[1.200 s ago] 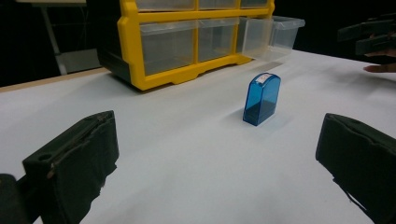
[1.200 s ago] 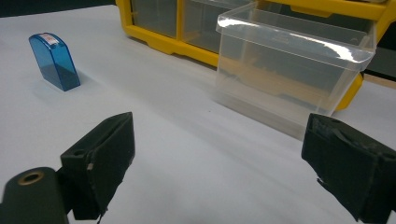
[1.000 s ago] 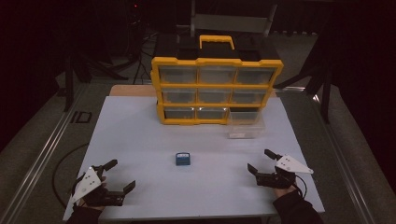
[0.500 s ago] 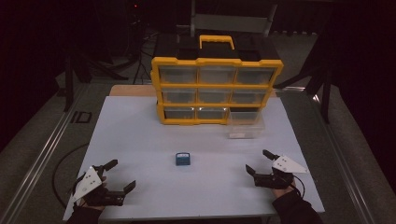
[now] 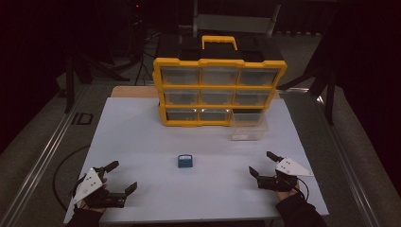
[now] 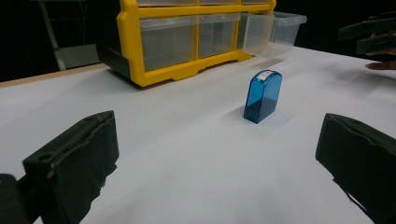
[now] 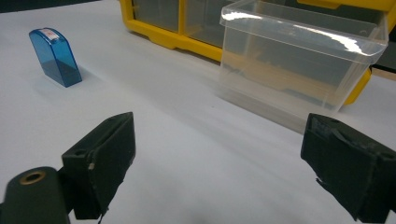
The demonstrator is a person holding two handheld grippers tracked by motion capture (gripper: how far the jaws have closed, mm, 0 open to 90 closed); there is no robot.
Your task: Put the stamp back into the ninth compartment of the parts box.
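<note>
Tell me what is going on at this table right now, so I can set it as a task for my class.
A person holds a two-jaw gripper in each hand near the front edge of a white table. The left gripper and right gripper are both open and hold nothing. A small blue case stands upright between them, untouched. Behind it sits a yellow drawer organiser, with one clear drawer out on the table before its lower right corner.

The blue box's (image 5: 185,161) label is too small to read.
</note>
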